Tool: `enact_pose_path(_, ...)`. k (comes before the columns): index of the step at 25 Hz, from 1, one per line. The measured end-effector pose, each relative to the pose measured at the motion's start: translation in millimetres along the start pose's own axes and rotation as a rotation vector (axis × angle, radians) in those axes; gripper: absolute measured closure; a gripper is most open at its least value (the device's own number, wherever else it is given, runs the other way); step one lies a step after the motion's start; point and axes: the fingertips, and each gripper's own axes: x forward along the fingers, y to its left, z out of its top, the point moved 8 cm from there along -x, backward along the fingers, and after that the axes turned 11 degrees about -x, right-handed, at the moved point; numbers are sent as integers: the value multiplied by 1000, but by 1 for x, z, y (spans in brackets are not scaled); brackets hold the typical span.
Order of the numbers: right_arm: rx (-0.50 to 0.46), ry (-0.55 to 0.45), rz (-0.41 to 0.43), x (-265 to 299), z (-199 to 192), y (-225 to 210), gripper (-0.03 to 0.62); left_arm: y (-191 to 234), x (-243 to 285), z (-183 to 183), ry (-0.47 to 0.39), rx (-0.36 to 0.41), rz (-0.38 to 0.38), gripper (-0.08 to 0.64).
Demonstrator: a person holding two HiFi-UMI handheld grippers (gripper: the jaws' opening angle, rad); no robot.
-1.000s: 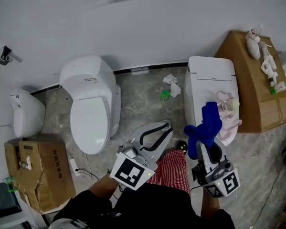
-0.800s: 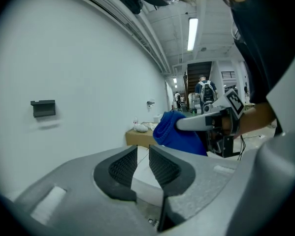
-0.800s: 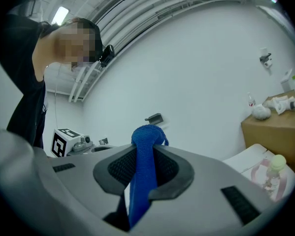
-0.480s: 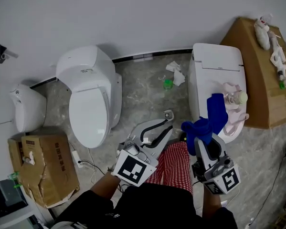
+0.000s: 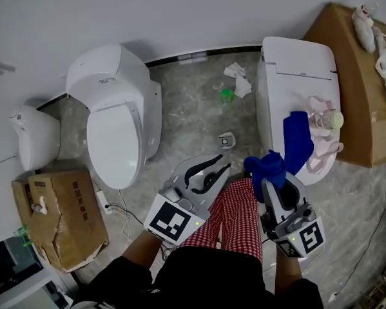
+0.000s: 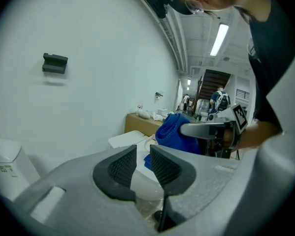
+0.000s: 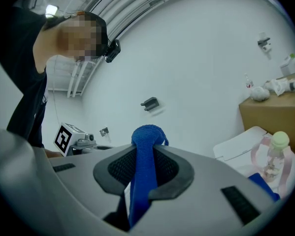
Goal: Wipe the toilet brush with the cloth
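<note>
My right gripper [image 5: 269,180] [image 7: 146,154] is shut on a blue cloth [image 5: 296,143] [image 7: 146,134]. The cloth bunches above the jaws, and its free end hangs in front of the right toilet's lid [image 5: 296,76]. My left gripper [image 5: 220,169] [image 6: 143,156] is just to the left; its jaws have just been opening and stand a narrow gap apart with nothing between them. The cloth [image 6: 174,132] shows ahead in the left gripper view. A pink and white looped item [image 5: 321,153] with a capped bottle [image 7: 278,151] lies on that lid. I see no clear toilet brush.
A second white toilet [image 5: 118,127] stands at the left, with a small white fixture [image 5: 35,137] and a torn cardboard box [image 5: 57,221] beyond it. Crumpled tissue [image 5: 238,82], a green scrap [image 5: 226,95] and a small round grey thing [image 5: 226,140] lie on the floor. Another box [image 5: 360,76] is at right.
Both grippers have sunk lower, toward the person's checked trousers, and the blue cloth went down with the right one. The left jaws stand slightly wider apart.
</note>
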Motion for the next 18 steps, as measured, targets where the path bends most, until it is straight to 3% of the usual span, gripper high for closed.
enact_pose_path(10,47,17,7,9,-28,-17,526,12,23,-24,-2,20,-20,477)
enact_pose_path(18,40,66,-24,10,-66,-35,526,28,38,-49,24,-81,20,450)
